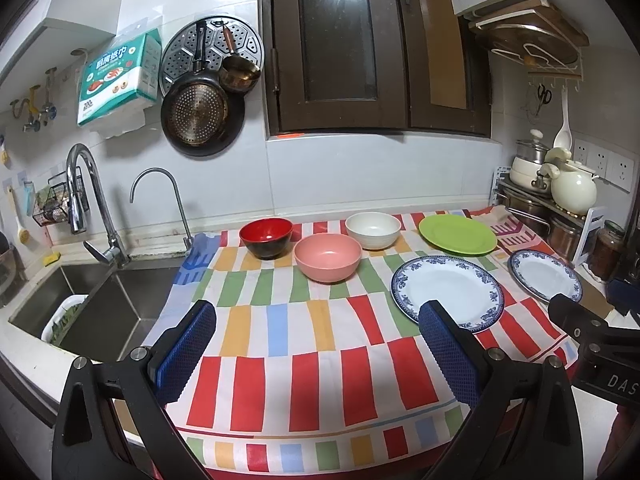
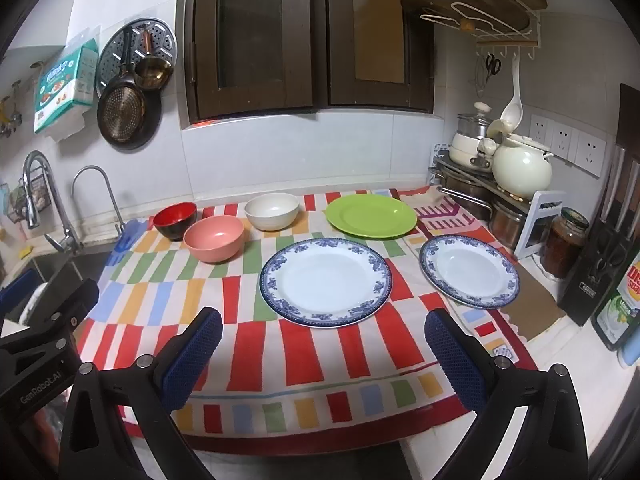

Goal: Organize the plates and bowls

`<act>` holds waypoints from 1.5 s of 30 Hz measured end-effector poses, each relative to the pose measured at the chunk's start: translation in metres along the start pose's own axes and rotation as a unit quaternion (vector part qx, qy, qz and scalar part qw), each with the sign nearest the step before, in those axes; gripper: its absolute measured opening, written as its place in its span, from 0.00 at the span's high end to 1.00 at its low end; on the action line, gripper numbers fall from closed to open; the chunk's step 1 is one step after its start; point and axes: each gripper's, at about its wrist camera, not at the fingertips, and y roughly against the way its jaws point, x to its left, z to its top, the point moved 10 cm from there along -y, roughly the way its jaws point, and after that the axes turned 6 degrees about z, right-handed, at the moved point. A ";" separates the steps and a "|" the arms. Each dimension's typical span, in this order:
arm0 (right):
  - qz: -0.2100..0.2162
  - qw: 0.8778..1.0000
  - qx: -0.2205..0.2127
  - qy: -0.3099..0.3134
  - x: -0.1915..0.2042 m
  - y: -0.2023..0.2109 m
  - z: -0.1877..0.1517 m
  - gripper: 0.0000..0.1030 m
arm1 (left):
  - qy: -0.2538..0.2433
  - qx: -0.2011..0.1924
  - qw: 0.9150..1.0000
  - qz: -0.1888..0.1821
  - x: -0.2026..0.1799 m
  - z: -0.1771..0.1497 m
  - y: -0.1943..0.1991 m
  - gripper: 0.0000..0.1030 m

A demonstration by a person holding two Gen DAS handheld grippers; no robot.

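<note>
On the striped cloth point(image 1: 280, 360) stand a red-and-black bowl point(image 1: 266, 237), a pink bowl point(image 1: 328, 257) and a white bowl point(image 1: 373, 229). A green plate point(image 1: 457, 234), a large blue-rimmed plate point(image 1: 444, 288) and a small blue-rimmed plate point(image 1: 545, 274) lie to their right. The right wrist view shows the same: red bowl point(image 2: 175, 219), pink bowl point(image 2: 214, 237), white bowl point(image 2: 272, 210), green plate point(image 2: 371, 215), large plate point(image 2: 325, 281), small plate point(image 2: 469, 270). My left gripper point(image 1: 318, 326) is open and empty above the cloth's front. My right gripper point(image 2: 323, 334) is open and empty, just before the large plate.
A sink point(image 1: 96, 304) with two taps point(image 1: 86, 204) lies left of the cloth. Pots and a cream teapot point(image 2: 520, 168) sit on a rack at the back right. A jar point(image 2: 566, 242), knife block point(image 2: 604, 256) and bottle point(image 2: 624, 304) stand along the right edge.
</note>
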 end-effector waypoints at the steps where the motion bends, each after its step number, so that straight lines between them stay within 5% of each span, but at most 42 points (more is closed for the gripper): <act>1: -0.001 1.000 0.000 -0.001 -0.001 0.001 0.000 0.01 | 0.000 0.000 1.000 -0.002 0.000 0.001 -0.001 0.00; 20: -0.046 0.998 0.033 -0.036 0.009 -0.023 -0.019 0.01 | -0.048 0.024 0.996 -0.065 -0.010 -0.005 -0.039 0.00; 45: -0.031 0.993 0.108 -0.048 -0.077 -0.153 0.003 0.01 | -0.073 0.124 0.988 -0.050 -0.112 0.000 -0.170 0.06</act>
